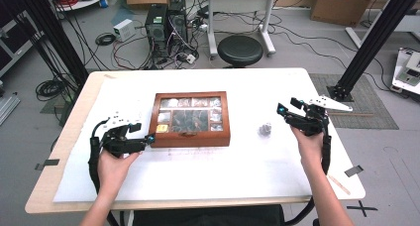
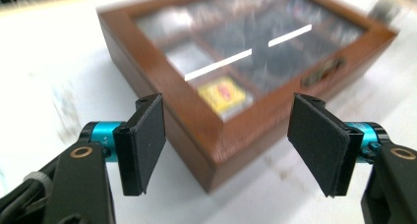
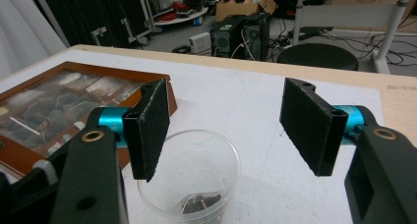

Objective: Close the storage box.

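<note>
From the high view we see our left gripper (image 1: 148,138) at the glass-lidded wooden box (image 1: 190,118) mid-table, its corner between wide, empty jaws in the left gripper view, rigid, fragile-topped, best gripped by its wooden walls, while the right gripper view shows wide, empty jaws above a light plastic cup (image 3: 189,172).
</note>
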Demonstrator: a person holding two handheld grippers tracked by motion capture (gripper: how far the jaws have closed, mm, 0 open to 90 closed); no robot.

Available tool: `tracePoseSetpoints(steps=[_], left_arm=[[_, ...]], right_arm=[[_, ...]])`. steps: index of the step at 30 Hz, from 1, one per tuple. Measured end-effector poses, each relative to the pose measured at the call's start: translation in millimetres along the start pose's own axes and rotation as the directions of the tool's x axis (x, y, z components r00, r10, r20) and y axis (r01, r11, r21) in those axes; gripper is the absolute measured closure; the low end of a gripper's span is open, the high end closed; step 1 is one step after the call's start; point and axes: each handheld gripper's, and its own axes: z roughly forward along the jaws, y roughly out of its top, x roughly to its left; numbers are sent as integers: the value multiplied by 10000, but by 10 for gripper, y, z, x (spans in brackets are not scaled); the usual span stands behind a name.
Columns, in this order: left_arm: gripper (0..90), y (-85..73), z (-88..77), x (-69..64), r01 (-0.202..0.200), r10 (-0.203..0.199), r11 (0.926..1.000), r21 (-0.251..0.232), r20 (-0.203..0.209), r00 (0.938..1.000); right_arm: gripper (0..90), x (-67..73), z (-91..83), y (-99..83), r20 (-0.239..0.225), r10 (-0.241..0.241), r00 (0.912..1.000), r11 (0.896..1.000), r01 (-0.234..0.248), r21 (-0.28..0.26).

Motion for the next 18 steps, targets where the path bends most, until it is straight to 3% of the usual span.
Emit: tracePoseSetpoints(steps=[4, 6, 9, 11, 14, 18], left_arm=[[278, 158, -48, 2, -219, 235, 9971, -722, 205, 9995], [278, 242, -60, -5, -384, 426, 9933, -1089, 366, 9984], [278, 374, -57, 1, -613, 665, 9854, -1588, 273, 9974], [278, 459, -42, 14, -777, 815, 9805, -1805, 138, 9966], [278, 548, -13, 33, -647, 700, 9744, -2154, 171, 9974], [278, 585, 25, 26, -671, 709, 9720, -2254, 88, 9974]], right_arm=[[362, 2, -6, 2, 64, -96, 9999, 10000, 95, 21], [359, 6, -13, 5, 74, -119, 9999, 9999, 119, 40], [356, 15, -27, 7, 115, -236, 9997, 9997, 235, 85], [355, 17, -33, 7, 147, -352, 9993, 9993, 350, 107], [354, 21, -41, 8, 199, -433, 9989, 9990, 430, 141], [352, 19, -33, 9, 154, -430, 9990, 9989, 427, 191]])
